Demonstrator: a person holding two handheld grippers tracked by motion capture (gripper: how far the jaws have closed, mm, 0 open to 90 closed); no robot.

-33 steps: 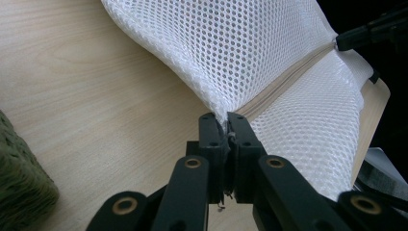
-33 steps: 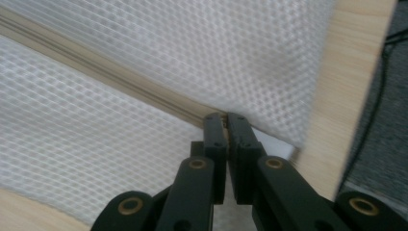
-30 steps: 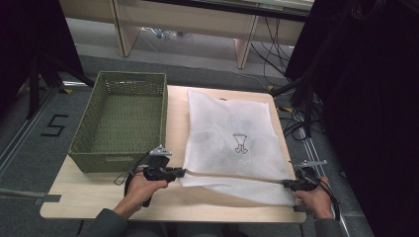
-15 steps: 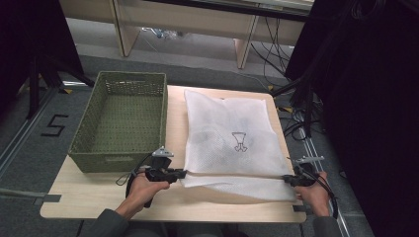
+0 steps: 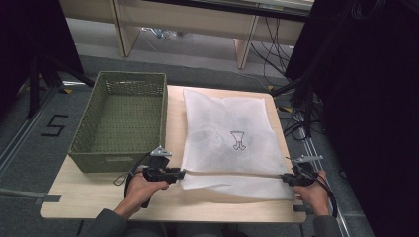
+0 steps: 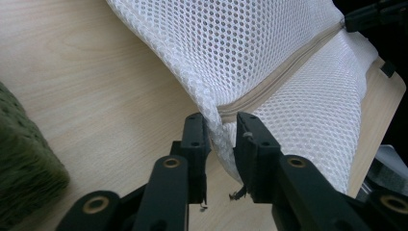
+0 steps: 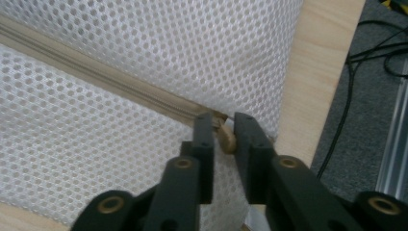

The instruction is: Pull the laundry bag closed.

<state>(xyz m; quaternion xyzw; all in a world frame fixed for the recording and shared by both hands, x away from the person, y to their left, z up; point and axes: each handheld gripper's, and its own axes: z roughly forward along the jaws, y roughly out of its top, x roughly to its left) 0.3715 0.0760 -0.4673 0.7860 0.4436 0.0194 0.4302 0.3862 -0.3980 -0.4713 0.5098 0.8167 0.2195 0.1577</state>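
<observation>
A white mesh zippered laundry bag (image 5: 227,133) lies flat on the light wooden table (image 5: 99,197), to the right of a green woven rectangular basket (image 5: 121,118) and apart from it. The bag's long axis runs from the near edge toward the far edge, with its beige zipper (image 5: 232,174) crossing the near end from left to right. A small dark printed emblem (image 5: 238,140) sits near the bag's middle. The left gripper (image 5: 179,174) has its jaws narrowed on the mesh at the zipper's left end; in the left gripper view the fabric (image 6: 219,130) is pinched between them. The right gripper (image 5: 285,179) grips the zipper's right end; in the right gripper view its jaws are closed on the tan zipper pull (image 7: 227,138). The basket holds nothing visible. Something dark shows faintly through the mesh, though what it is cannot be told.
</observation>
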